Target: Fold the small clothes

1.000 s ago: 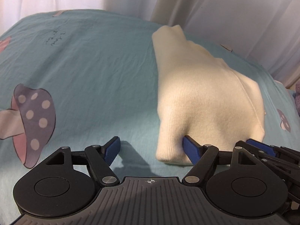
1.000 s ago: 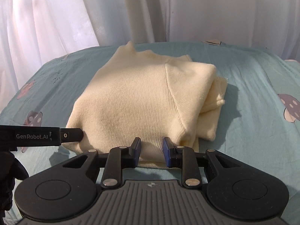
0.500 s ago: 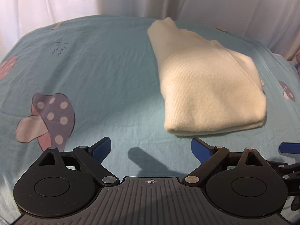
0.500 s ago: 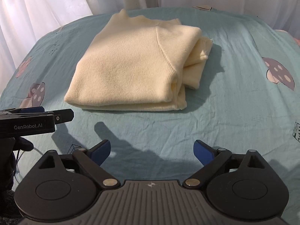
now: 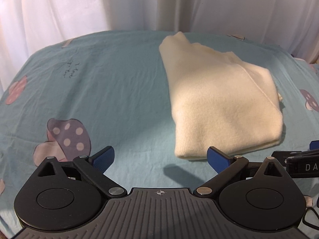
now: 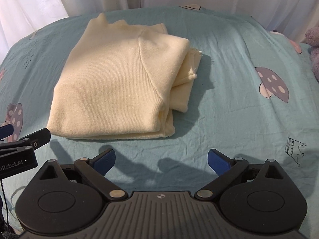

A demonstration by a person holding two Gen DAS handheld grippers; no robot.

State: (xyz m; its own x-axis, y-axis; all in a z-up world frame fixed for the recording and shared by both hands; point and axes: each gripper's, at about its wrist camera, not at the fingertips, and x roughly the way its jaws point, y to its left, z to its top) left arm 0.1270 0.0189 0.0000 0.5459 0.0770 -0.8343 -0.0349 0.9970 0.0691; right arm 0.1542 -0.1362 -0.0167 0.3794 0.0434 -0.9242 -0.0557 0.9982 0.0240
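Folded cream knit sweater (image 6: 115, 83) lies mid-bed on the teal mushroom-print bedsheet (image 6: 229, 103), toward the far edge. White curtains (image 6: 39, 0) behind that edge. Purple plush toy (image 6: 314, 45) at the right edge. Both grippers near side, clear of sweater.

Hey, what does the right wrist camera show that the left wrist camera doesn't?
Only the right wrist view shows the sweater's layered side edges, a purple plush toy and a crown doodle. Only the left wrist view shows handwriting printed on the sheet. Both show the folded sweater lying free and white curtains behind.
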